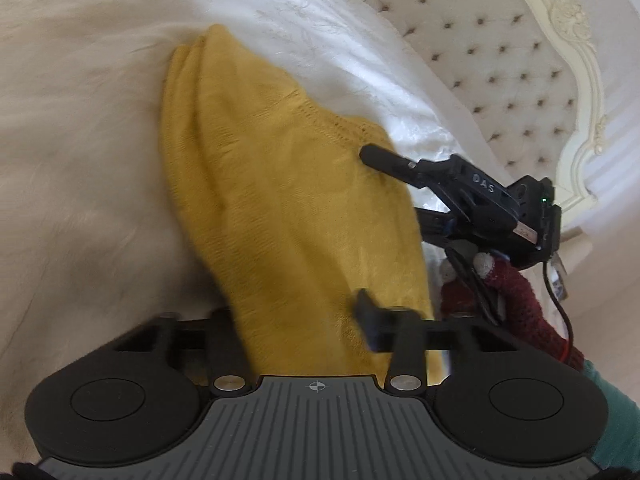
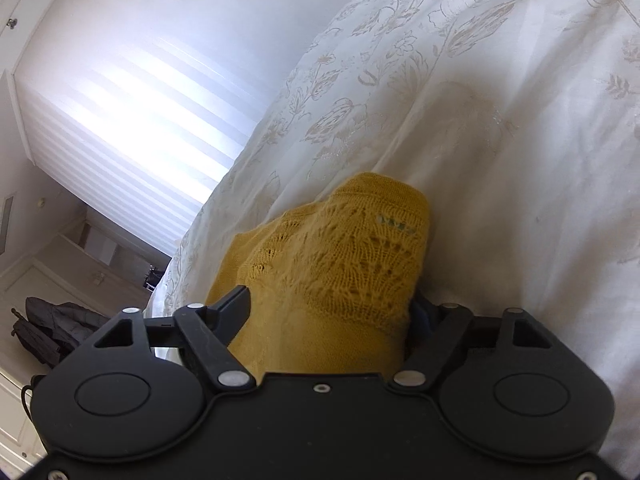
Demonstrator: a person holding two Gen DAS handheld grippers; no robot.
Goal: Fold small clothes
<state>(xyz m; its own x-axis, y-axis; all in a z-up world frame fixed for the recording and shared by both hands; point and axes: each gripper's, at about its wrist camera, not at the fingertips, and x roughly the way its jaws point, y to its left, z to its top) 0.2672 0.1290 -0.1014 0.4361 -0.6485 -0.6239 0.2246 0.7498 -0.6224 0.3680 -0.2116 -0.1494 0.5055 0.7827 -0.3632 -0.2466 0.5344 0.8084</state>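
Note:
A mustard-yellow knit garment [image 1: 260,168] lies bunched in a long strip on the white bedspread [image 1: 312,20]. Its near end runs between the jaws of my left gripper [image 1: 296,308], which is shut on it; the right finger [image 1: 368,316] shows, and the cloth covers the left one. My right gripper [image 1: 390,186] reaches in from the right at the garment's edge, one finger [image 1: 376,156] lying on top of the cloth. In the right wrist view the lacy yellow knit [image 2: 340,260] fills the wide gap of that gripper [image 2: 328,300]; its jaws stand open around it.
A cream tufted headboard [image 1: 500,60] rises behind the bed. A hand in a dark red knit sleeve [image 1: 516,292] holds the right gripper. The embroidered bedspread [image 2: 480,100] spreads ahead. A bright window blind [image 2: 140,100] and a dark jacket [image 2: 48,328] are off the bed's left side.

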